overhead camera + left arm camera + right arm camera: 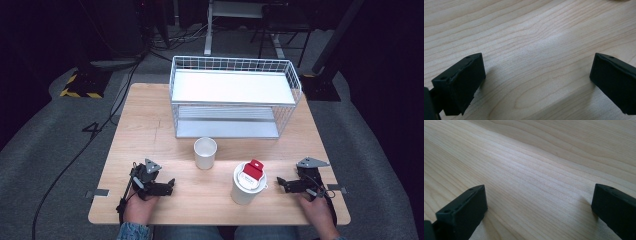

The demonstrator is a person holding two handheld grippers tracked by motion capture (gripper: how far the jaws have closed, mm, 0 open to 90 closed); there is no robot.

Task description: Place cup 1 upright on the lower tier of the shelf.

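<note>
A white paper cup [205, 152] stands upright on the wooden table [150, 120], in front of the wire rack. To its right stands a taller white cup [248, 183] with a lid and a red block on top. My left gripper [169, 186] rests on the table near the front left, pointing toward the cups. In the left gripper view its jaws [537, 77] stand wide apart over bare wood. My right gripper [281, 184] lies near the front right, pointing left at the lidded cup, and its jaws [539, 207] are also spread with nothing between them.
A white wire rack [232, 97] with two shelves takes up the back half of the table. Dark floor with cables [100, 120] surrounds the table. Bare wood lies between the two grippers and along the left side.
</note>
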